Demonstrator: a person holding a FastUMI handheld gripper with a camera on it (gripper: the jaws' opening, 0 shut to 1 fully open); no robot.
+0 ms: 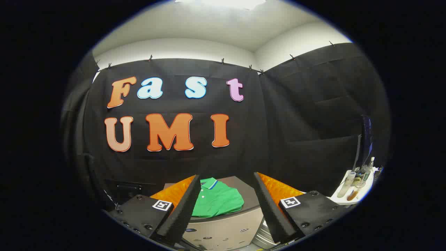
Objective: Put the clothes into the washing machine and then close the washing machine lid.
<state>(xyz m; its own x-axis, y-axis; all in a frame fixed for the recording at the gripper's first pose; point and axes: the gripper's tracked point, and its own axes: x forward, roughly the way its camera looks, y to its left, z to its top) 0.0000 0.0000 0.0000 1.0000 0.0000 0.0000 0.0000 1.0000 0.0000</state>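
The gripper (227, 181) hung open, its two fingers (184, 205) spread wide apart and holding nothing. Between and just beyond them lay a green polo shirt (217, 200), folded, with a collar edged in white and blue. It rested on the closed grey lid (245, 190) of the washing machine (223, 230), toward the lid's left side. The machine's pale front panel showed below the shirt, between the fingers, with small marks too blurred to tell. To the near right of the machine a ribbed metal surface (263, 237) could be seen beside the right finger. Far to the right stood a white tabletop (339, 199) carrying a few bottles (348, 184) and a dark screen (364, 143), well apart from the machine. Black cloth walled the booth behind, under a white ceiling.
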